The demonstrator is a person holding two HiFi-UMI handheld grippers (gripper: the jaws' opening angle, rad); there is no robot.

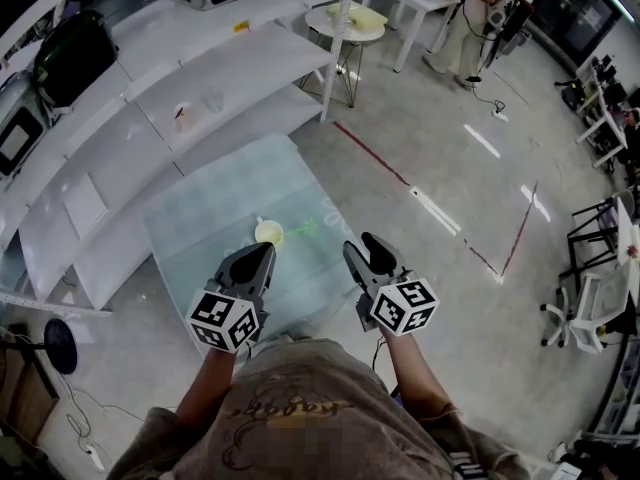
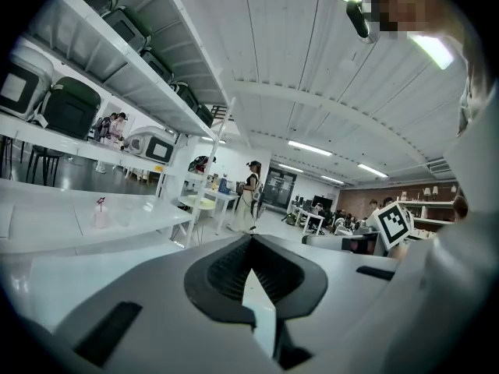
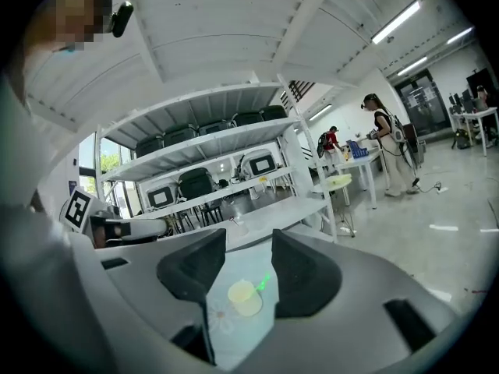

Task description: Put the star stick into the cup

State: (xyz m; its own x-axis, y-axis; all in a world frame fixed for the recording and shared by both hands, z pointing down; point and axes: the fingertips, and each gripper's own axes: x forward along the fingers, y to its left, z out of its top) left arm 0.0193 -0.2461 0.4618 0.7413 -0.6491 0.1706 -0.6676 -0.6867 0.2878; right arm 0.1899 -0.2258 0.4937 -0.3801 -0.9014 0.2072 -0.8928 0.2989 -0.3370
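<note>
The pale yellow plastic cup (image 1: 268,232) stands on the frosted glass tabletop (image 1: 200,208), and the thin bright-green star stick (image 1: 303,230) leans out over its rim to the right, its lower end seemingly inside. The left gripper (image 2: 251,244) hovers near the cup with jaws pressed together on nothing. The right gripper (image 3: 248,259) holds its jaws wide and empty, the cup and stick showing through the gap.

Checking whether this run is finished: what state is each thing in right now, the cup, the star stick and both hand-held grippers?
cup: upright on the table, holding the stick.
star stick: in the cup, leaning out over its rim.
left hand-held gripper: shut, empty.
right hand-held gripper: open, empty, clear of the cup.
</note>
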